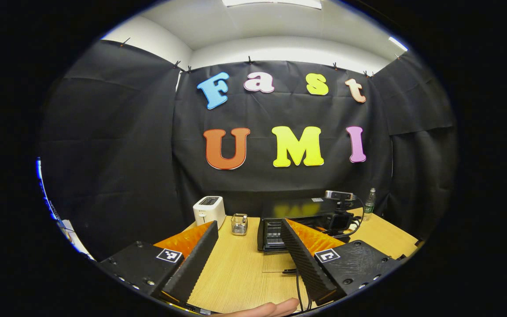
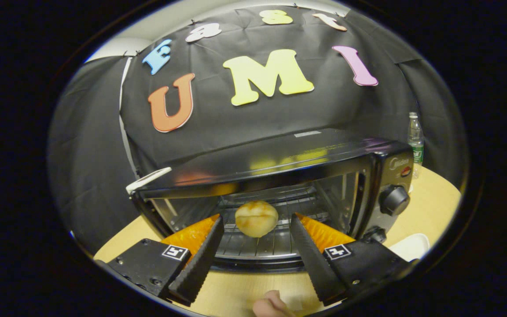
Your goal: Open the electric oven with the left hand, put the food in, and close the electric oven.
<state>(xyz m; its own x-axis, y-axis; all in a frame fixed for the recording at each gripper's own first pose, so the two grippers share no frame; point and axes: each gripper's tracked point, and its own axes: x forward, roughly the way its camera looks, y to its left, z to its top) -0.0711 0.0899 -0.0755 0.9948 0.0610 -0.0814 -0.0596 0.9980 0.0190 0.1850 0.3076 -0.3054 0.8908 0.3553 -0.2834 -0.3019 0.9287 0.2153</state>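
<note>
In the right gripper view the right hand-held gripper [image 2: 253, 246] hangs with its fingers spread wide and empty before the electric oven [image 2: 280, 176], whose door is down; a pale round bun [image 2: 256, 218] sits on the wire rack [image 2: 262, 242] inside, clear of both fingers; in the left gripper view the left hand-held gripper [image 1: 249, 255] is likewise open and empty over the wooden bench [image 1: 240, 273], well back from the oven; a white toaster [image 1: 209, 210] and a small glass jar [image 1: 239, 223] stand to the oven's left.
</note>
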